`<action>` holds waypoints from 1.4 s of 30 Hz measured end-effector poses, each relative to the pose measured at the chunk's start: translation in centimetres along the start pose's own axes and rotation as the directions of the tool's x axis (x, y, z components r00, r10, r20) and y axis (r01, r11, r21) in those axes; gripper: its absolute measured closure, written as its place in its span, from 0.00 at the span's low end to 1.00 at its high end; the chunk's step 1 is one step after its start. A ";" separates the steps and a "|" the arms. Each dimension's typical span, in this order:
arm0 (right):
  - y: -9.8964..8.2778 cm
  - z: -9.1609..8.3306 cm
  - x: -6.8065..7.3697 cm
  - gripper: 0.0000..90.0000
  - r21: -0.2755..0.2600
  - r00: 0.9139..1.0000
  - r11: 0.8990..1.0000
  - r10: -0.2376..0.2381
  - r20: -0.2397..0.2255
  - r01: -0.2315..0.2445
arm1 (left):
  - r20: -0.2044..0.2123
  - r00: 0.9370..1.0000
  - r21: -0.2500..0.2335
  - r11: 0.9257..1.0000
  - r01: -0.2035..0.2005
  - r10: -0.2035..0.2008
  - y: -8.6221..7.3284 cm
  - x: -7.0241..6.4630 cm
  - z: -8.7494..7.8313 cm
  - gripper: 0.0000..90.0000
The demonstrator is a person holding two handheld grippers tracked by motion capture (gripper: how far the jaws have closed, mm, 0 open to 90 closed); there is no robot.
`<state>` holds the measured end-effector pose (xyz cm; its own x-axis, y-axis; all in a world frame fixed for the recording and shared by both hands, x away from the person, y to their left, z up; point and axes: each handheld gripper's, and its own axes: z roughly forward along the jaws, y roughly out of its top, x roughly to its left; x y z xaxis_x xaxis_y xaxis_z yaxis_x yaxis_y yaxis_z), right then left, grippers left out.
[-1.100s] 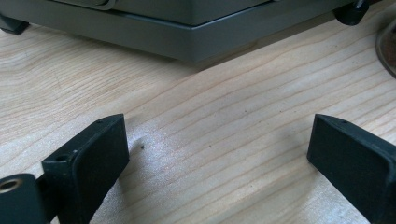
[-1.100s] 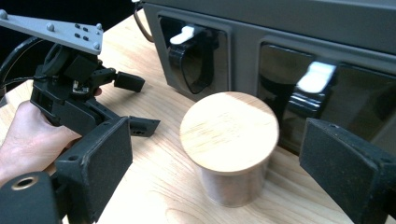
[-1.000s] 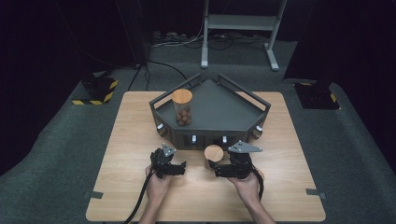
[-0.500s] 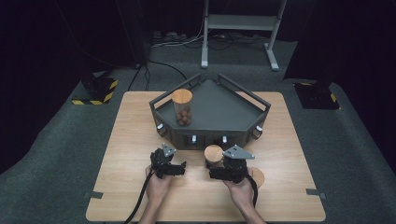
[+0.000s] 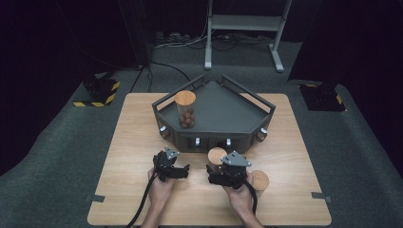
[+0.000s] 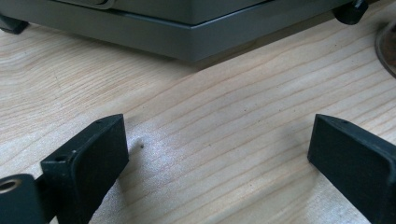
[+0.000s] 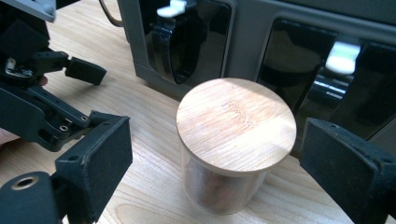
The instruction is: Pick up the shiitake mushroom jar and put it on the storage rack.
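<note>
Jar [image 7: 231, 154]: clear glass, round wooden lid [image 7: 236, 125]

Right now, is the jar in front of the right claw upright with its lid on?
Yes: the jar stands upright on the table, its wooden lid sitting flat on top. The right claw is open around it.

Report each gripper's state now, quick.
Left gripper: open, only bare table between its jaws.
Right gripper: open, jaws either side of the wooden-lidded jar, not touching it.
</note>
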<state>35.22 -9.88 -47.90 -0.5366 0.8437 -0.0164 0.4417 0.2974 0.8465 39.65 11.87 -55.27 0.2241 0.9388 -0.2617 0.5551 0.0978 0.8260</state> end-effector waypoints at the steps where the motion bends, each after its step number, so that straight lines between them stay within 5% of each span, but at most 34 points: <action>1: -0.1 0.1 0.0 0.10 0.003 1.000 1.000 0.002 0.001 -0.002 | 0.000 1.000 0.000 1.000 0.000 0.000 0.0 0.0 0.0 0.06; 25: -1.1 2.1 1.5 0.11 0.046 0.989 0.999 -0.031 0.146 0.024 | 0.001 1.000 0.001 1.000 -0.002 0.002 0.0 0.0 0.0 0.05; 42: -2.0 3.9 1.3 0.18 0.050 0.987 0.997 0.053 0.150 -0.061 | 0.001 1.000 0.001 1.000 -0.002 0.002 0.0 0.0 0.0 0.05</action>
<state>36.48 -7.66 -51.66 -0.3986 0.9157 -0.0511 0.5089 0.2672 0.8183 39.65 11.87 -55.28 0.2260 0.9387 -0.2603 0.5556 0.0953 0.8260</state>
